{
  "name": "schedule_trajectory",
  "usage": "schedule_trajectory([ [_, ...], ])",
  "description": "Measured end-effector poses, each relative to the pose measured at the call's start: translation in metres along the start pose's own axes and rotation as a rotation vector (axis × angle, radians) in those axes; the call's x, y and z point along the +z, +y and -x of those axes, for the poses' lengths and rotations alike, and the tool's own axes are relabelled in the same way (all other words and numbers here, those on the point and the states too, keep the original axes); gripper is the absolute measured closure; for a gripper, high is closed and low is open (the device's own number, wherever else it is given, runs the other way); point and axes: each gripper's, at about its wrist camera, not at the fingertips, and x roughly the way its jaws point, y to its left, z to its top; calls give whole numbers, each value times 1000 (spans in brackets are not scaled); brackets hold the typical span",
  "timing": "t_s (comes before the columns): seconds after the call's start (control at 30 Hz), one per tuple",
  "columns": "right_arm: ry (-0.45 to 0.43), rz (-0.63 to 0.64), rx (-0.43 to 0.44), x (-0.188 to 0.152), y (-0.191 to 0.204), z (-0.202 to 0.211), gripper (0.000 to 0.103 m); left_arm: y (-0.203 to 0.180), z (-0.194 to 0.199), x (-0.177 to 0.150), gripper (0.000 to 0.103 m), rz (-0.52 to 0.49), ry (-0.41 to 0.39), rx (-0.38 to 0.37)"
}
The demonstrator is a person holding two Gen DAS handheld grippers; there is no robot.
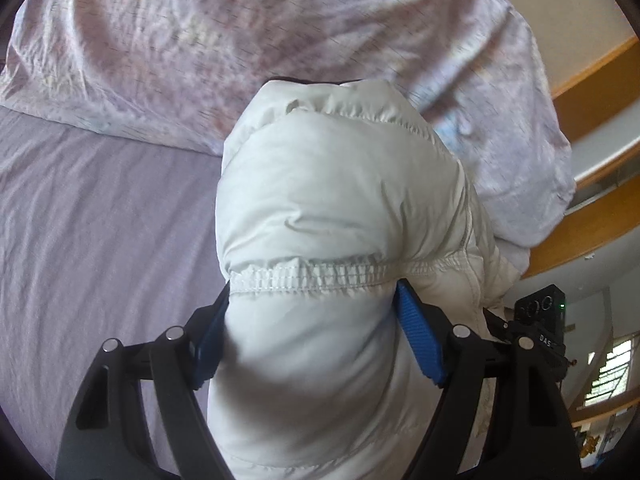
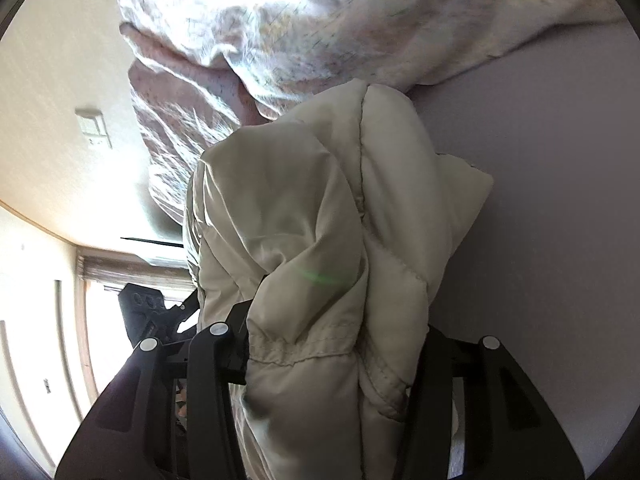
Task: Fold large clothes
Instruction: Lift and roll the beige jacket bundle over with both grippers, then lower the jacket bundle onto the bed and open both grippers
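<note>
A white puffy quilted jacket (image 1: 332, 184) fills the middle of the left wrist view, lifted above a lilac bed sheet (image 1: 100, 220). My left gripper (image 1: 314, 300) is shut on the jacket at its elastic hem, its blue pads (image 1: 420, 340) pressing both sides. In the right wrist view the same jacket (image 2: 320, 220) hangs bunched between my fingers. My right gripper (image 2: 336, 344) is shut on the jacket near a stitched hem; its fingertips are hidden by fabric. The other gripper's body shows at each view's edge.
A crumpled floral duvet (image 1: 240, 40) lies at the far side of the bed, also in the right wrist view (image 2: 300, 20). A wooden bed frame (image 1: 592, 80) curves at the right. A wall with a switch plate (image 2: 94, 126) and a window are at the left.
</note>
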Motion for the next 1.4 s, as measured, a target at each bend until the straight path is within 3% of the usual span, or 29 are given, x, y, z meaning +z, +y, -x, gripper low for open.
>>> schedule_trajectory([
  [0.13,-22,-16,-50,-10,-4,-1,55,-1,-9,0,24,-37,-4,51],
  [0.23,-49,-41,-109,-17,-5,7,43,-13,-14,1,20,-84,-24,109],
  [0.4,-114,85,-275,-36,17,33,32,-35,0,-4,18,-170,-98,230],
  [0.53,-223,196,-404,-54,42,59,30,-51,22,-15,14,-223,-160,239],
  [0.6,-318,279,-460,-65,56,78,30,-60,25,-21,13,-244,-175,232],
  [0.67,-360,343,-476,-73,72,83,39,-67,24,-29,12,-266,-176,225],
  [0.77,-312,456,-464,-88,98,71,55,-68,14,-41,11,-290,-146,238],
  [0.83,-263,520,-493,-98,107,54,60,-69,3,-45,9,-299,-129,259],
  [0.9,-216,559,-568,-106,108,35,60,-68,-1,-52,6,-315,-142,288],
  [1.0,-173,510,-636,-106,95,15,60,-66,-4,-55,2,-314,-130,290],
  [1.13,-159,431,-627,-105,79,1,60,-69,-8,-58,2,-346,-131,315],
  [1.4,-151,426,-697,-106,72,-25,60,-64,-18,-57,2,-345,-113,337],
])
